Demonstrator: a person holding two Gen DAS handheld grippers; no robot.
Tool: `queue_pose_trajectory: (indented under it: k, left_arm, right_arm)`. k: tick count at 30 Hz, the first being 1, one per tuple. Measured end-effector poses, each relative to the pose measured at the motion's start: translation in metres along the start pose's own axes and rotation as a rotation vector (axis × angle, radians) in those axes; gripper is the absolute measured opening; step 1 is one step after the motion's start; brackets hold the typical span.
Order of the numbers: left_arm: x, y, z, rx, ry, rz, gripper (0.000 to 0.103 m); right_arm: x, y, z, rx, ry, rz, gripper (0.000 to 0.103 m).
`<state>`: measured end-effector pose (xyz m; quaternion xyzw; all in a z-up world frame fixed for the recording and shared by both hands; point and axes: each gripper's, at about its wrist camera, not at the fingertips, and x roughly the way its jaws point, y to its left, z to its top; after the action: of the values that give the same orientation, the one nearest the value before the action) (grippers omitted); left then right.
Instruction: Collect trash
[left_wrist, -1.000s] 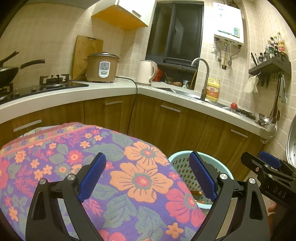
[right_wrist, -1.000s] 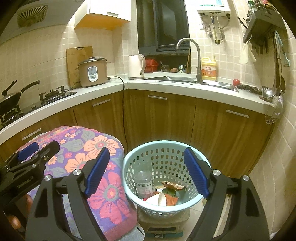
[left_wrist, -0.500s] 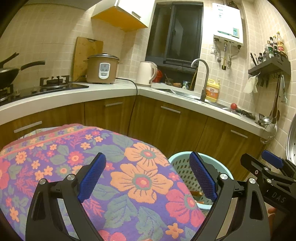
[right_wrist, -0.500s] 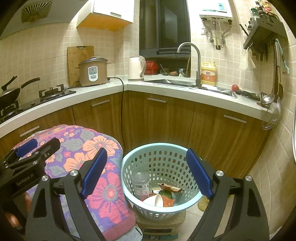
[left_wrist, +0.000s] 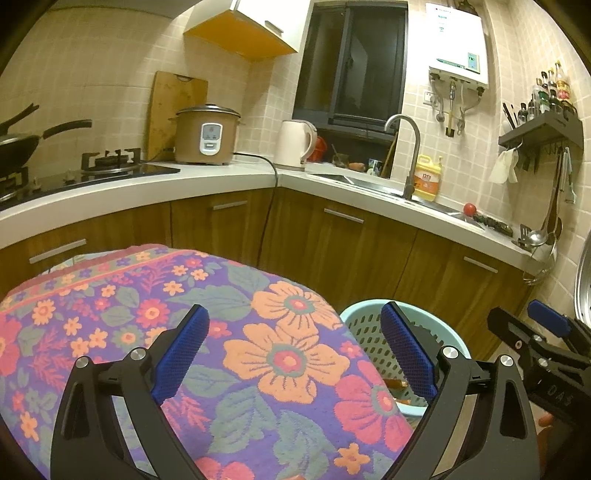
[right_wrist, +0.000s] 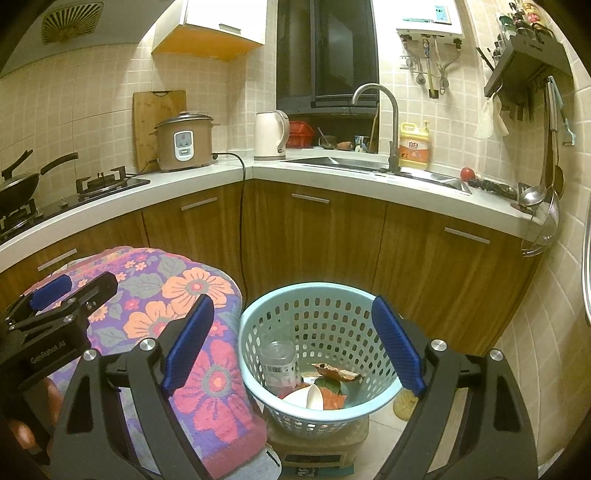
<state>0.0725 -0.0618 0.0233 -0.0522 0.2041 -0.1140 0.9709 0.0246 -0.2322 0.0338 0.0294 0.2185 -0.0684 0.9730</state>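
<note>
The room is a tiled kitchen with an L-shaped white countertop (right_wrist: 332, 173) over brown wooden cabinets (right_wrist: 314, 236). Along the countertop stand one brown rice cooker (right_wrist: 183, 146), one cream electric kettle (right_wrist: 269, 134) at the inner corner, one steel sink with a curved tap (right_wrist: 380, 125), one yellow detergent bottle (right_wrist: 414, 144) and one red tomato (right_wrist: 467, 172) near the right end. One wooden cutting board (right_wrist: 155, 122) leans on the wall behind the cooker.

On the floor, one light-blue perforated plastic basket (right_wrist: 317, 306) rests on a low block, just beside a surface draped in a purple floral cloth (left_wrist: 258, 354). Inside the basket lie one clear plastic bottle (right_wrist: 279, 363), one white paper cup (right_wrist: 314, 397) on its side and brown-green leaf scraps (right_wrist: 334, 373).

Two grippers are present. The right gripper (right_wrist: 291, 347) hangs above the basket with its blue pads spread wide; nothing sits between them and they touch nothing. The left gripper (left_wrist: 293, 354) hangs over the cloth, near its right edge, jaws equally wide, holding nothing.
</note>
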Motion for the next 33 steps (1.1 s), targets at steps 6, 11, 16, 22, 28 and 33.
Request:
queue_pose_trajectory:
  k: [6, 11, 16, 22, 28, 33]
  left_arm:
    - [0.0007, -0.0001, -0.0009, 0.006, -0.005, 0.006, 0.091]
    - [0.0023, -0.0013, -0.0015, 0.015, -0.004, 0.007, 0.091]
    - [0.0009, -0.0029, -0.0018, 0.022, -0.006, 0.005, 0.091]
    - [0.0009, -0.0028, -0.0019, 0.020, -0.006, 0.006, 0.091]
    - [0.0004, -0.0036, -0.0019, 0.028, -0.008, 0.006, 0.091]
    - [0.0005, -0.0035, -0.0010, 0.035, -0.008, 0.008, 0.091]
  right_arm:
    - [-0.0011, -0.0021, -0.0005, 0.005, -0.001, -0.002, 0.083]
    - [-0.0003, -0.0023, -0.0009, 0.004, 0.002, -0.001, 0.083]
    - [0.0007, -0.0028, -0.0008, 0.004, 0.003, 0.000, 0.083]
    - [0.0012, -0.0024, -0.0012, 0.004, 0.004, 0.000, 0.083]
    - [0.0007, -0.0018, -0.0010, 0.005, 0.004, -0.001, 0.083]
    - [0.0006, -0.0016, -0.0011, 0.004, 0.002, -0.004, 0.083]
